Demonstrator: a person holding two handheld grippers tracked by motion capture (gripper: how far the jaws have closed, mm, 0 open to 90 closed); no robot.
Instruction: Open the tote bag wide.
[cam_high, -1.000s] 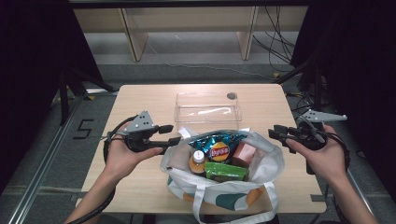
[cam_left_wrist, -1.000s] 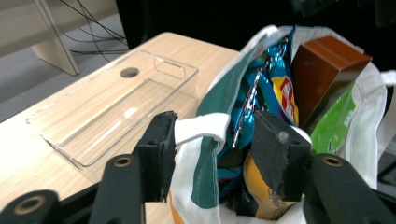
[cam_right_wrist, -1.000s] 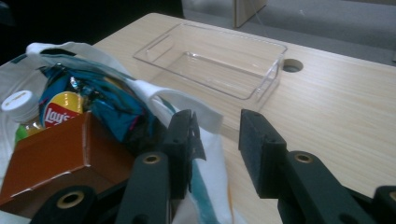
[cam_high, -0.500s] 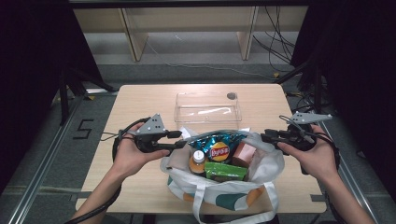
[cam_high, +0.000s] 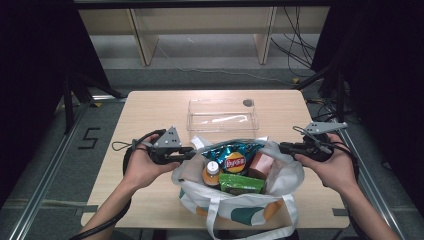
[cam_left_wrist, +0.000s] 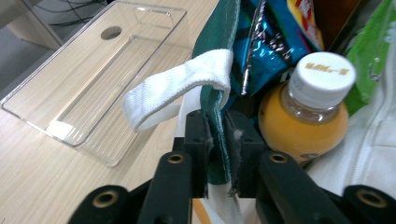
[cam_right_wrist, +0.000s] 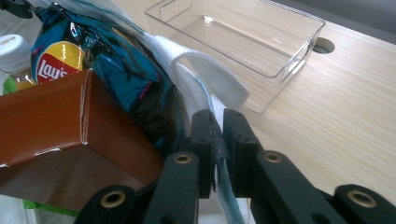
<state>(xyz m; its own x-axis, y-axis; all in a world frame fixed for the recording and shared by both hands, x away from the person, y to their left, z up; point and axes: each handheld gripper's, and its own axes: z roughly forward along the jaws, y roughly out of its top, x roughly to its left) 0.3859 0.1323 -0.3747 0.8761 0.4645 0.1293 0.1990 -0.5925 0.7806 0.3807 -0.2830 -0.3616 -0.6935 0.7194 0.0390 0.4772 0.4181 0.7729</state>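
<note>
Grippers pinch the bag (cam_high: 290, 175) rim at the table's near edge (both clamped): left (cam_left_wrist: 218, 140), right (cam_right_wrist: 218, 140).

Light wooden table (cam_high: 150, 107) with clear tray (cam_high: 222, 115), tote bag (cam_high: 285, 180).

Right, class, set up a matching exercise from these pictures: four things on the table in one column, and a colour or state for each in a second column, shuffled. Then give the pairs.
Things:
1. Clear tray
2. Bottle
3. Chip packet
4. Carton

Descriptions:
A. Brown, lying in the bag
B. Empty, behind the bag
C. Blue, with a yellow and red logo
D. Orange contents, white cap

Pairs: 1-B, 2-D, 3-C, 4-A

Both tongs, left and right, are shut on the bag's rim, one at each side.
</note>
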